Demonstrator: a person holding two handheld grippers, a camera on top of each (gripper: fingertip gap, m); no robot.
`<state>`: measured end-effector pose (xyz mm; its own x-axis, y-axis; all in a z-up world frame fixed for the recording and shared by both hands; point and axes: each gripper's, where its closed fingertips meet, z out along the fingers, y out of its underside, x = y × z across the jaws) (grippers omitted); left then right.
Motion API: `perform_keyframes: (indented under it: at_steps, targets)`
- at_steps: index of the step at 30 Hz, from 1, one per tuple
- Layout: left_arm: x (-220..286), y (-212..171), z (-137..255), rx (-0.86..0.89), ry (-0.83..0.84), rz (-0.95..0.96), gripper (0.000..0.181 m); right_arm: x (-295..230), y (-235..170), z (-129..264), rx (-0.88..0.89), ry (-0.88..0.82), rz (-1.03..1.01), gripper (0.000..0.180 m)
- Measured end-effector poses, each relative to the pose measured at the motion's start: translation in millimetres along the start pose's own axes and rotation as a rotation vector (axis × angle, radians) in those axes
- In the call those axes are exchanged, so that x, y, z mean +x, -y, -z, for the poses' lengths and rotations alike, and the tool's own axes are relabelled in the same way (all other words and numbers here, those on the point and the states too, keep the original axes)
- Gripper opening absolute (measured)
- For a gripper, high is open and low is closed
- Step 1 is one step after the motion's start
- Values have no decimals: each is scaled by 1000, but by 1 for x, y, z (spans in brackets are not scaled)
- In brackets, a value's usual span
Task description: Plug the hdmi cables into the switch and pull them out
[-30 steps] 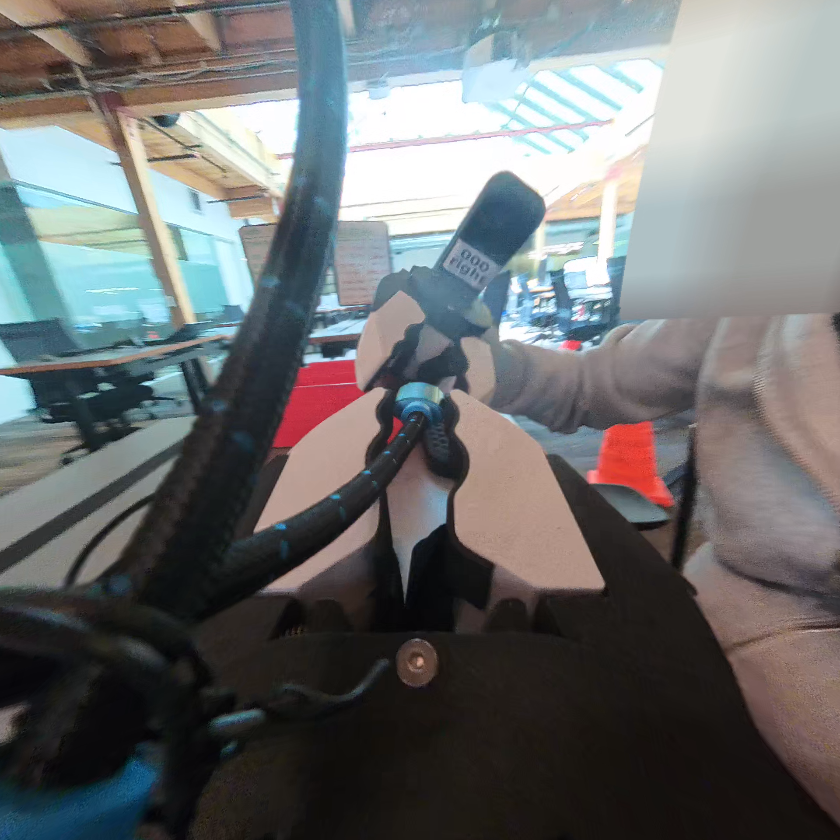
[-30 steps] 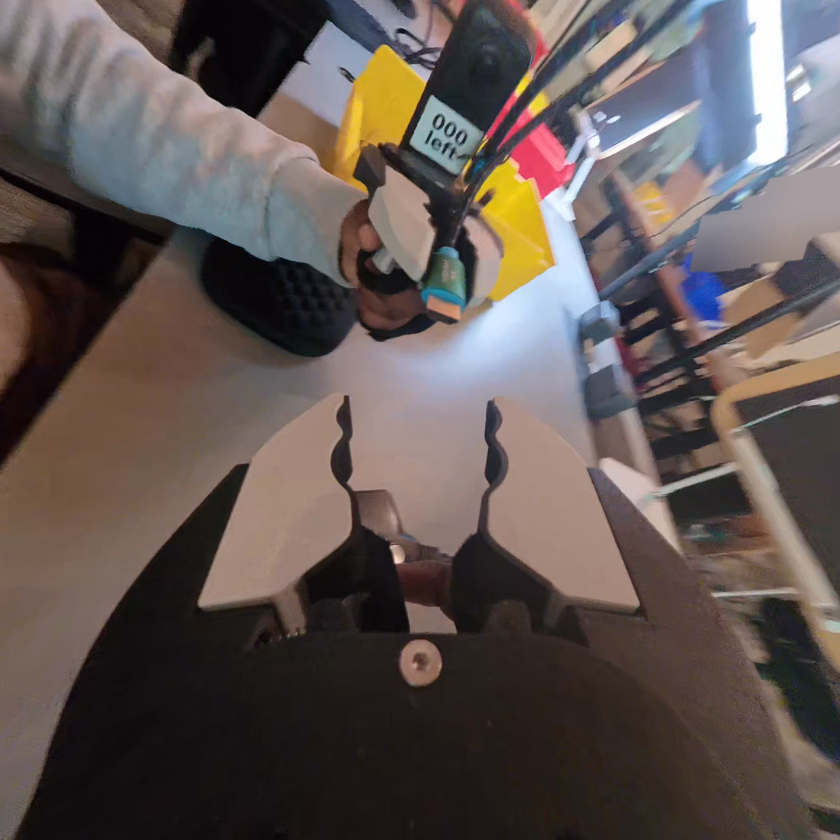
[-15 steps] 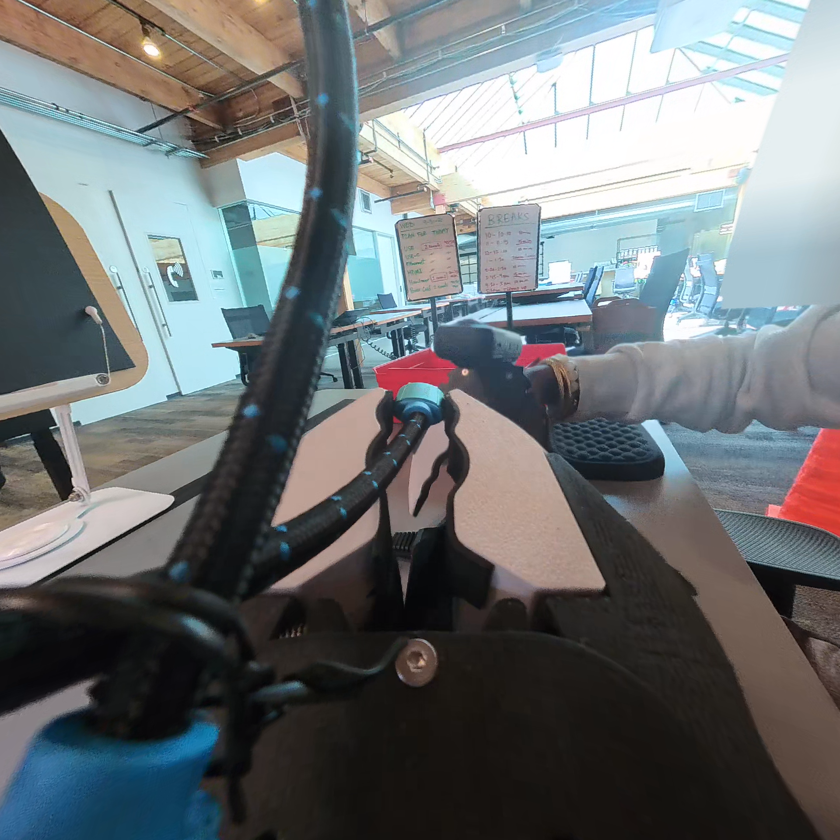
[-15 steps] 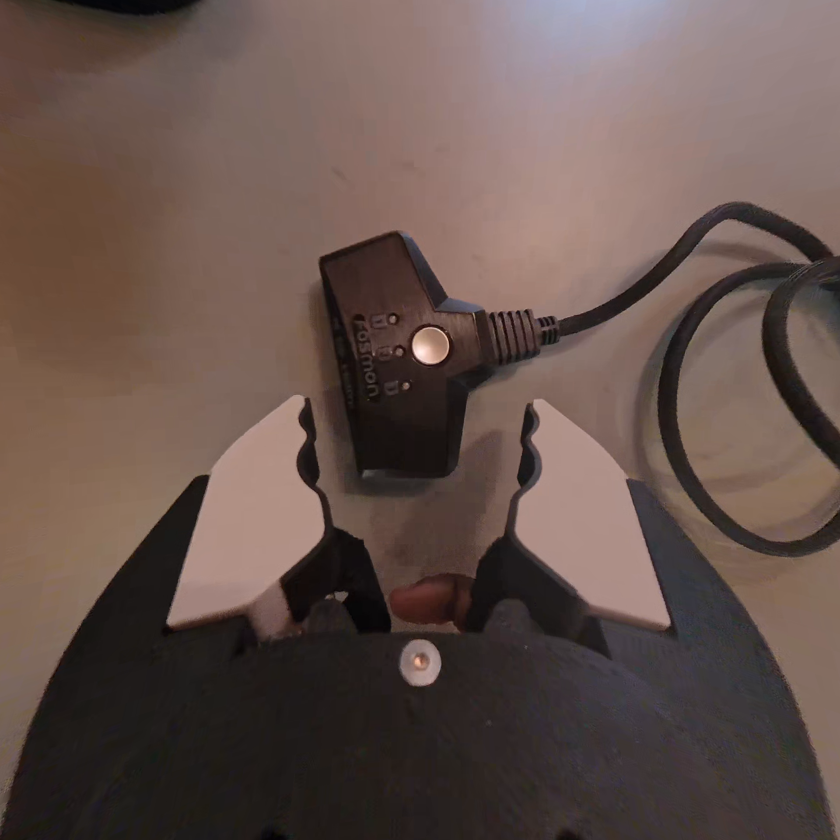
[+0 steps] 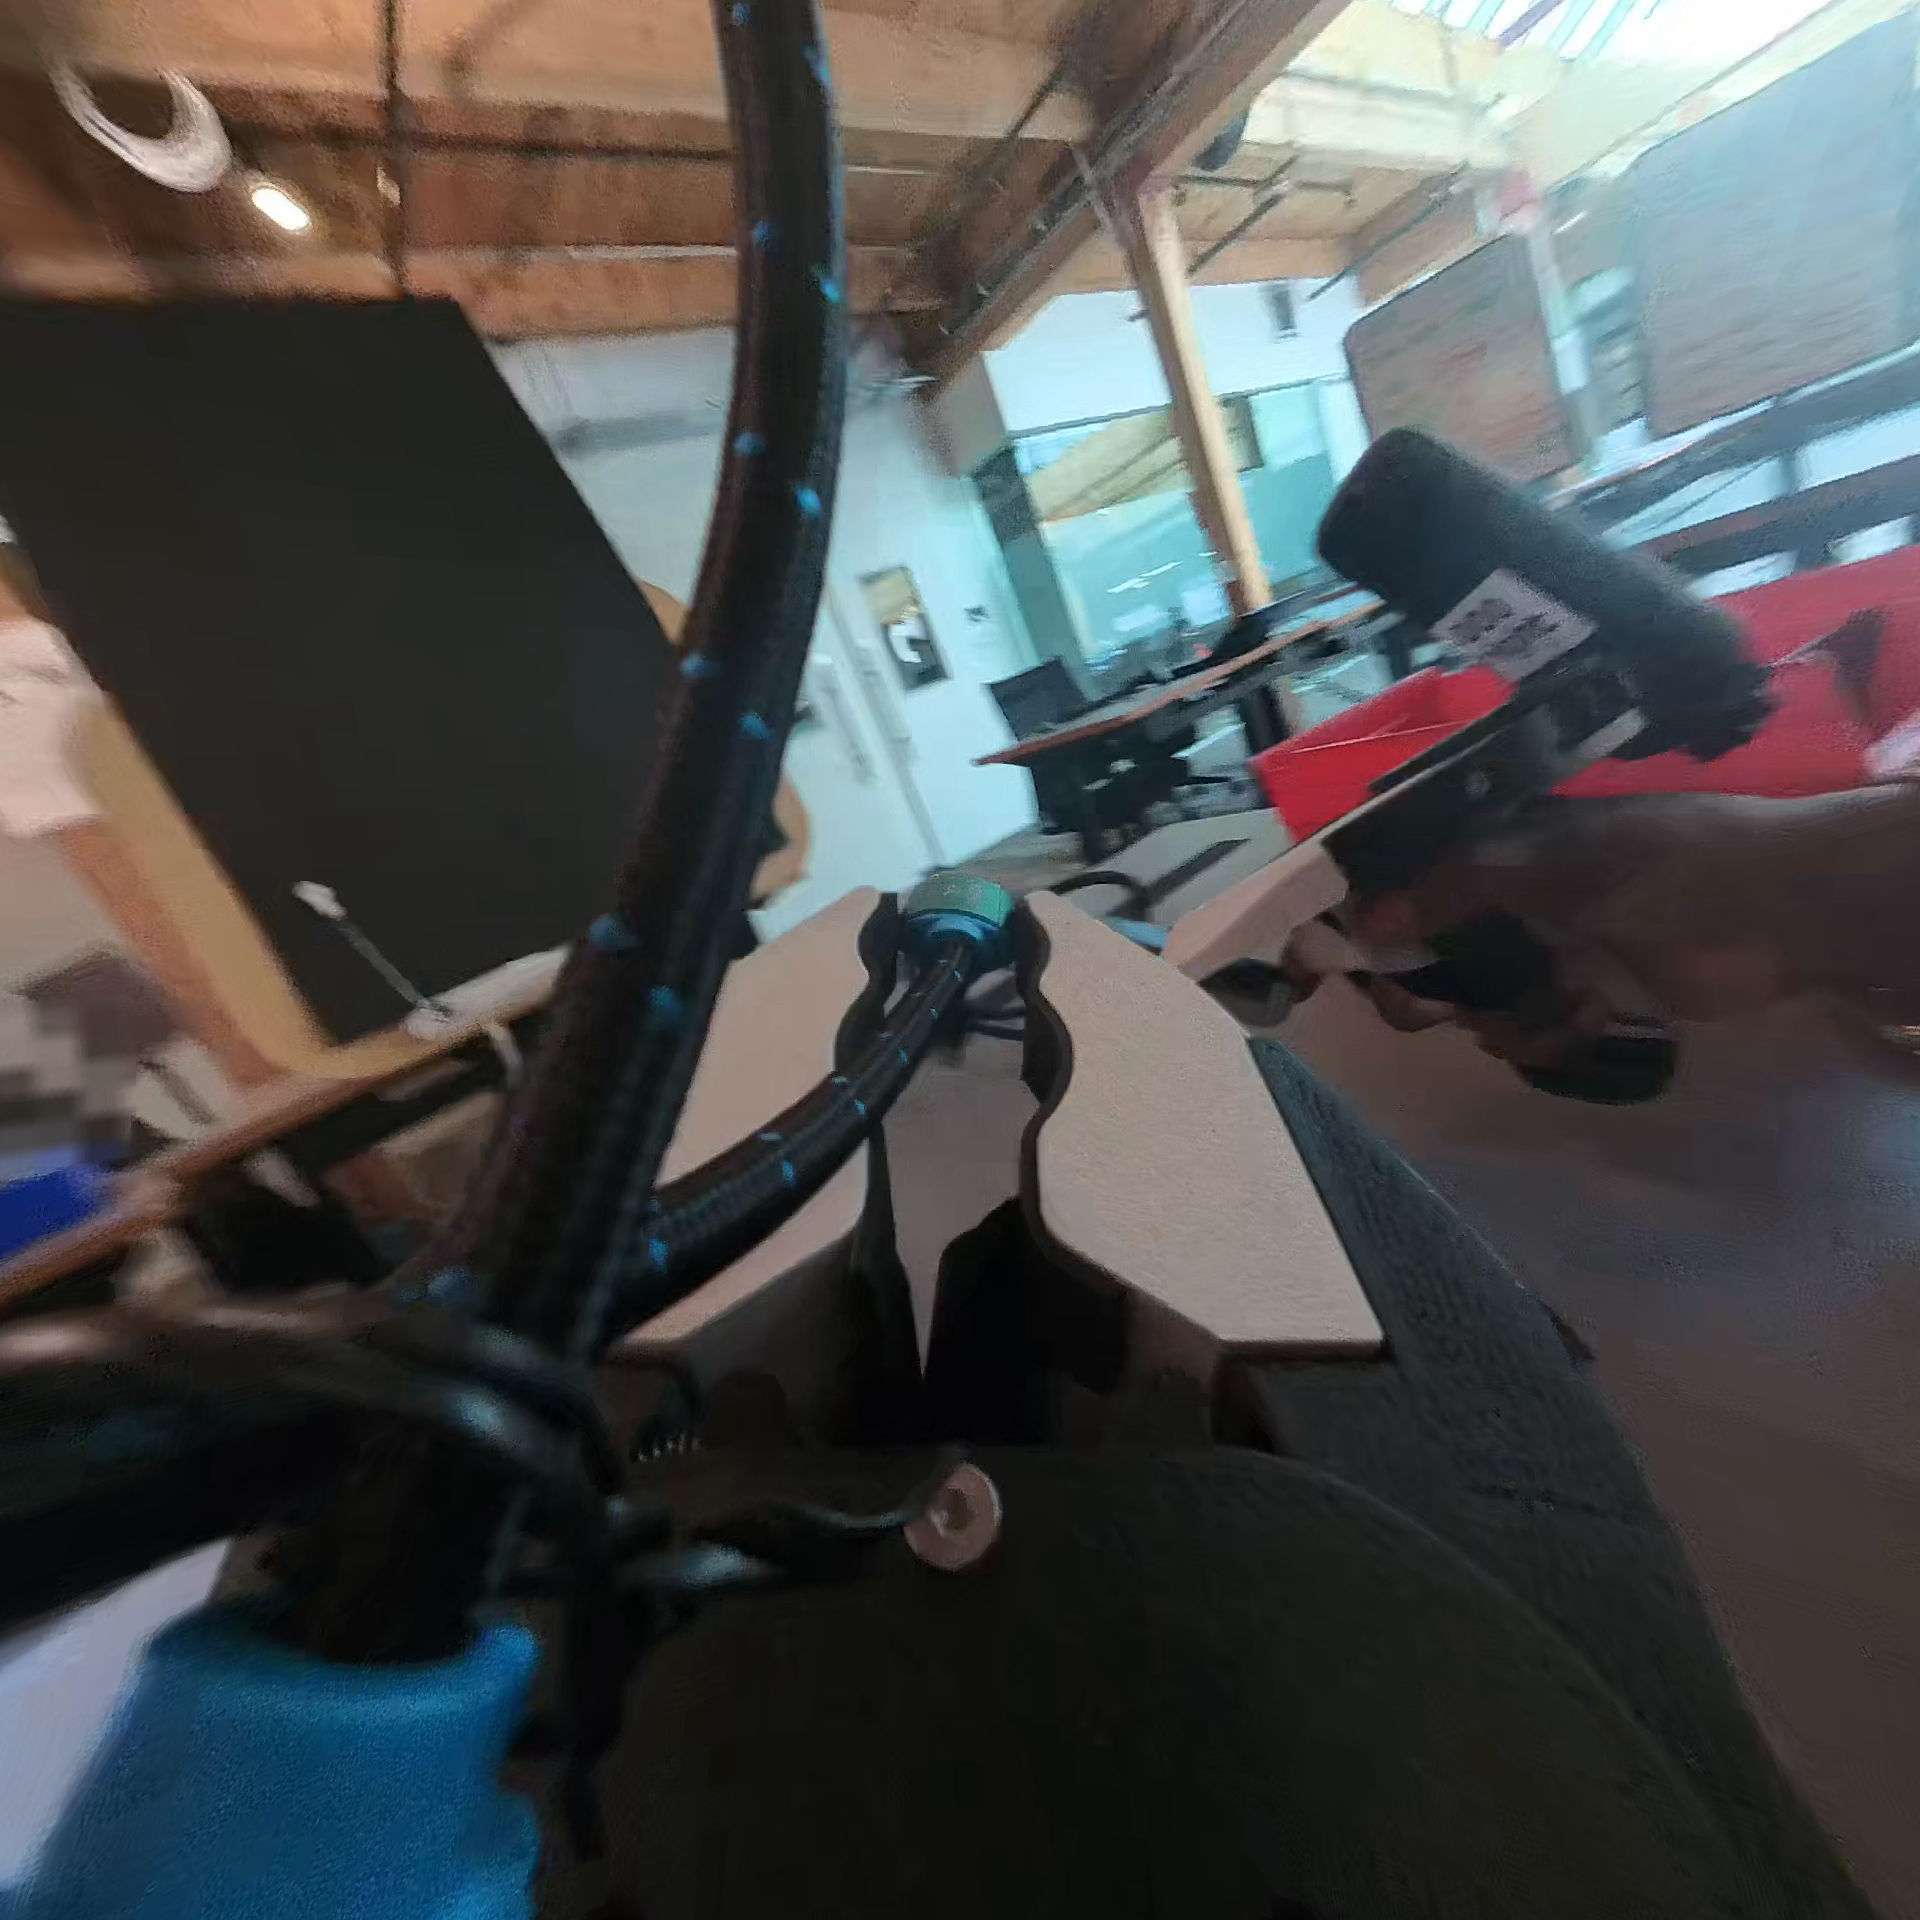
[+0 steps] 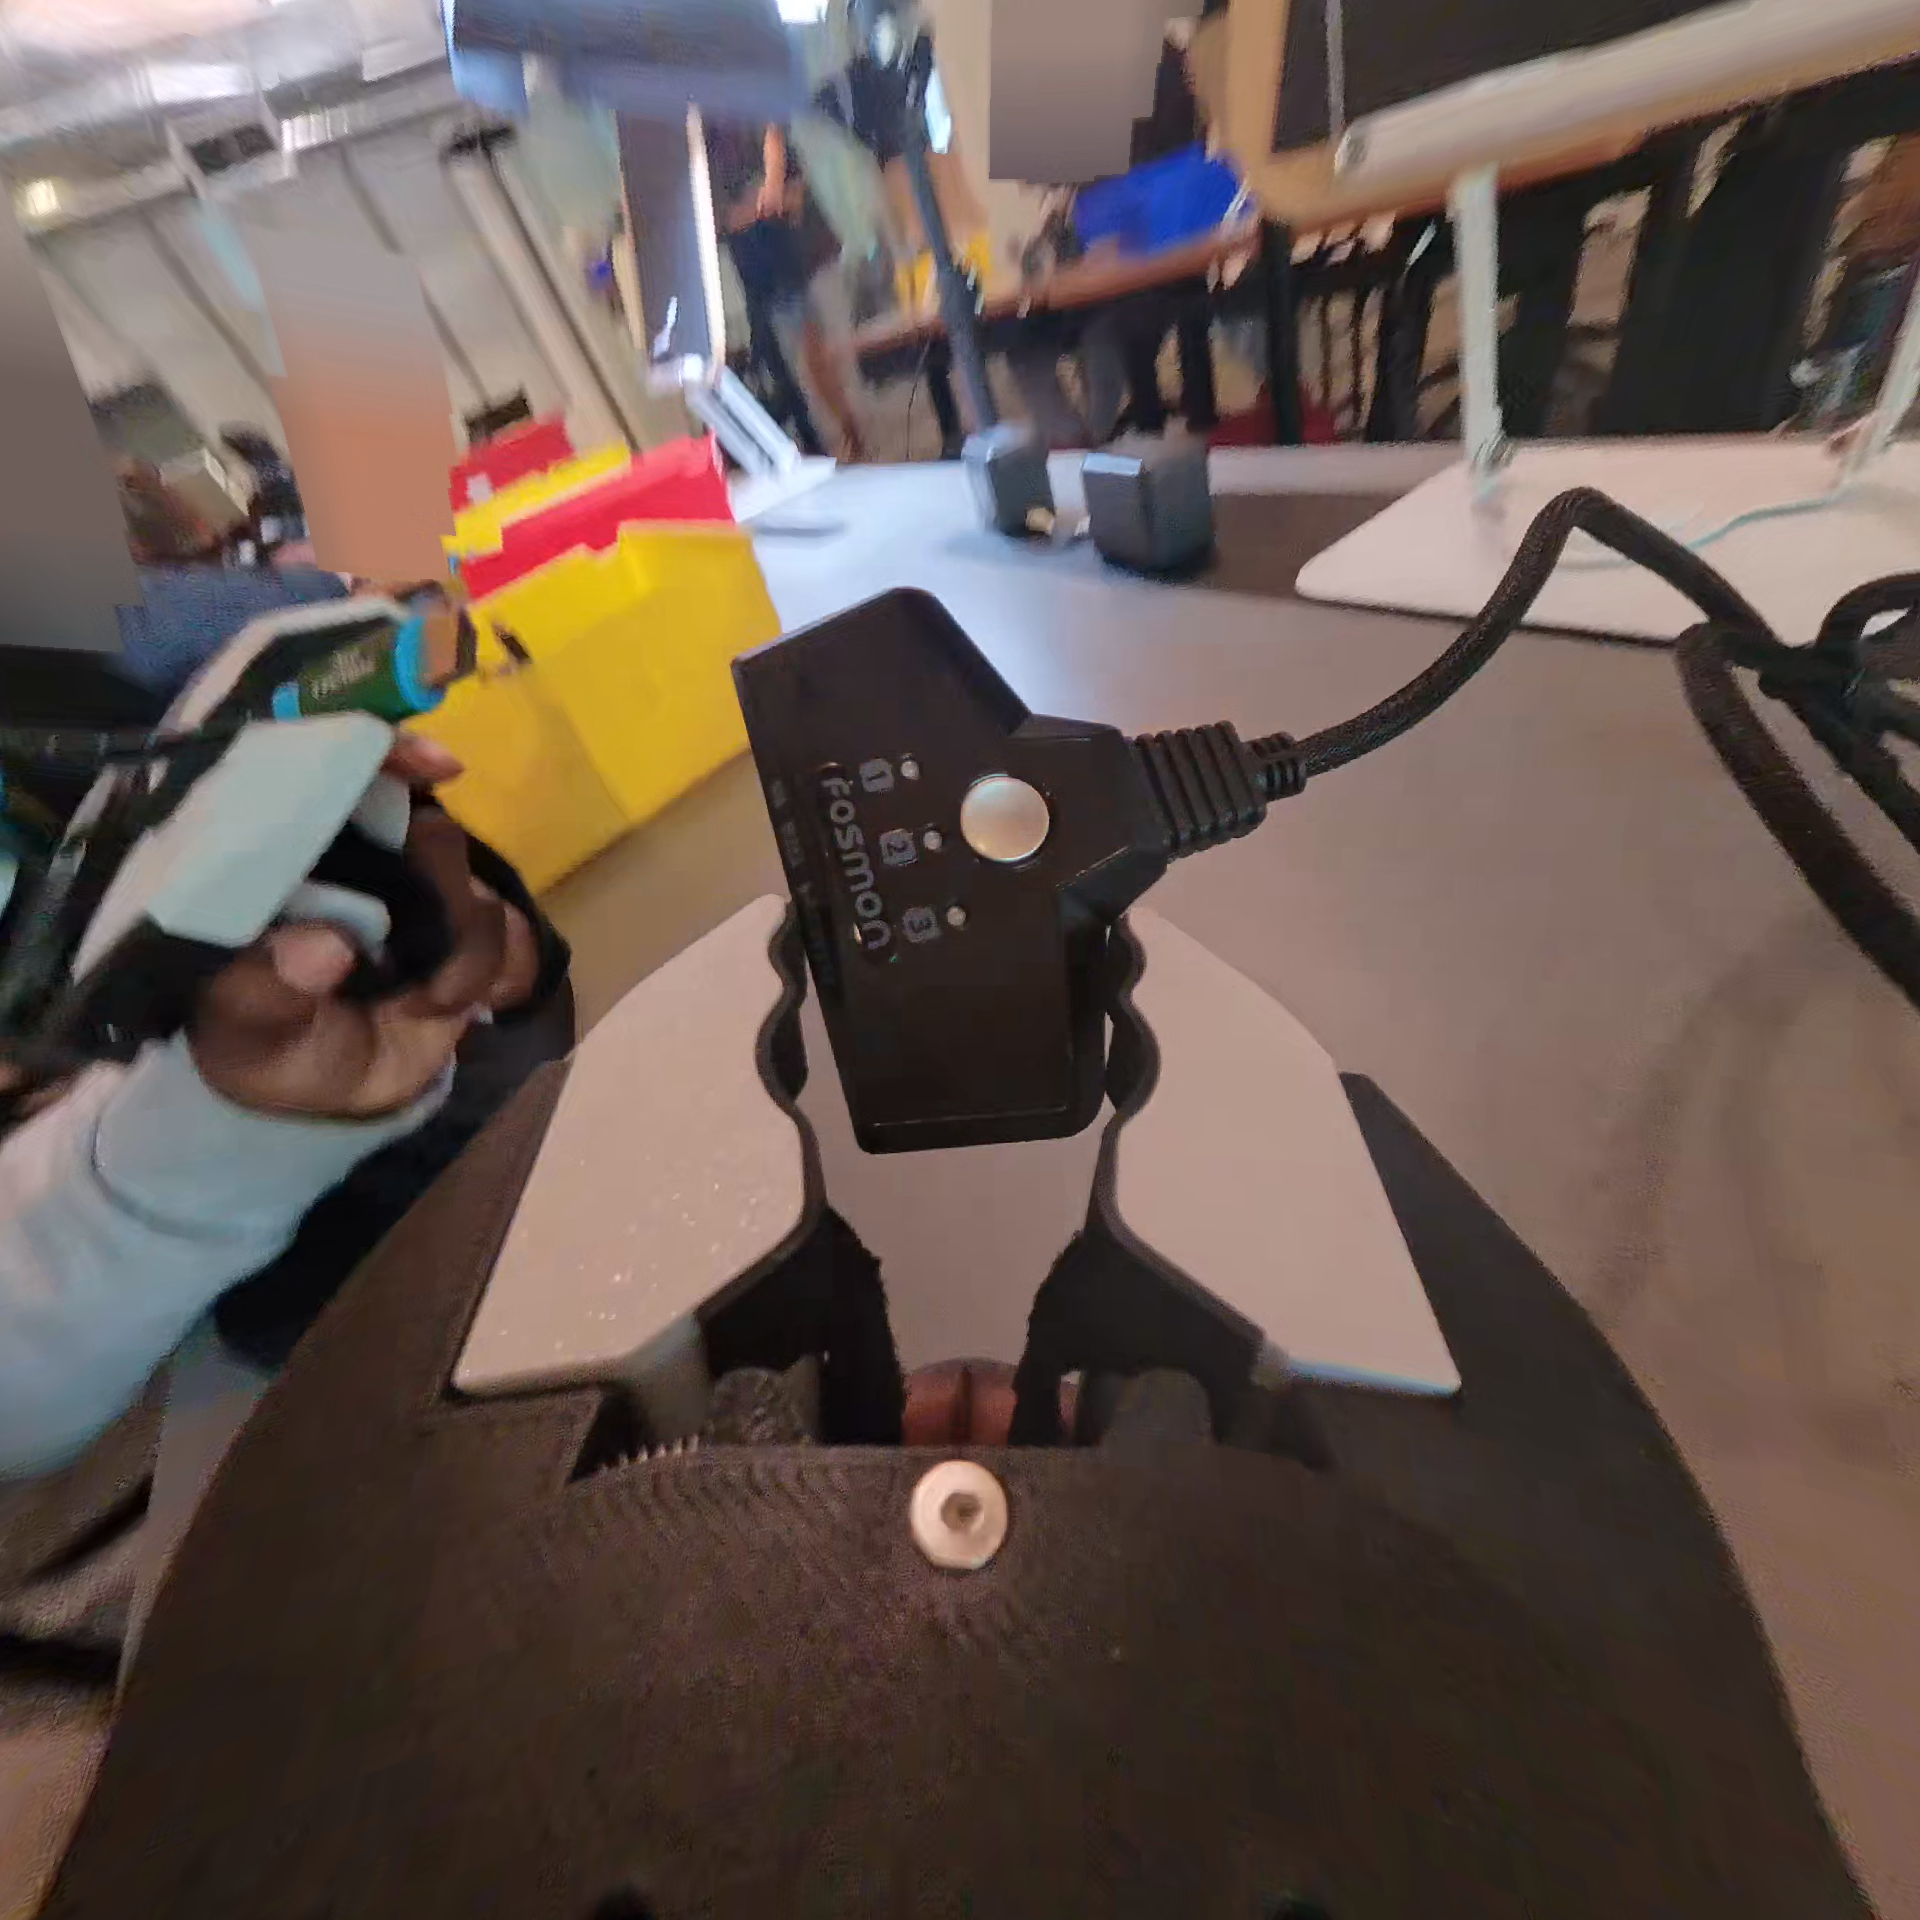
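Note:
My left gripper (image 5: 951, 920) is shut on the green-and-blue plug (image 5: 954, 906) of a black braided HDMI cable (image 5: 727, 665), which loops up and back over the gripper. The same plug (image 6: 374, 675) shows in the right wrist view, sticking out between the left gripper's fingers and pointing towards the switch. My right gripper (image 6: 951, 935) is shut on the black HDMI switch (image 6: 935, 883) and holds it lifted above the grey table (image 6: 1455, 987). The switch has a round silver button and its own black cord (image 6: 1507, 613) leading right. The right gripper also shows in the left wrist view (image 5: 1278, 935).
Yellow and red bins (image 6: 623, 665) stand behind the left gripper. A white monitor stand base (image 6: 1507, 561) and two small grey boxes (image 6: 1091, 499) sit farther back on the table. A black cushion lies by the hand. People stand at desks beyond.
My right gripper came down over the switch on the table, shut on it and lifted it. My left gripper kept hold of the plug and swung round towards the right gripper.

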<state>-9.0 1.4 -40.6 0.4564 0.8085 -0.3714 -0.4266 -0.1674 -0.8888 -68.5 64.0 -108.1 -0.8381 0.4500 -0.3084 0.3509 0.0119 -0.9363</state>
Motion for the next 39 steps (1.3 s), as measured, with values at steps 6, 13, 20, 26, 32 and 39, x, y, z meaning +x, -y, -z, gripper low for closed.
perform_keyframes:
  at_steps: [6,13,20,26,32,39]
  targets:
    - [-7,13,5,55,149,-234,21,-20,9,-16,124,-68,10,56]
    - [-6,4,1,7,158,-273,20,-35,26,-17,228,-163,121,56]
    - [-7,4,1,0,159,-249,20,-52,30,-22,264,-229,290,56]
    - [-7,0,0,-29,160,-245,21,-47,31,-19,282,-259,294,56]
    - [-6,-4,-1,-51,151,-247,21,-48,30,-17,291,-243,287,56]
    - [-5,-5,-1,-48,140,-267,20,-49,27,-19,283,-210,286,55]
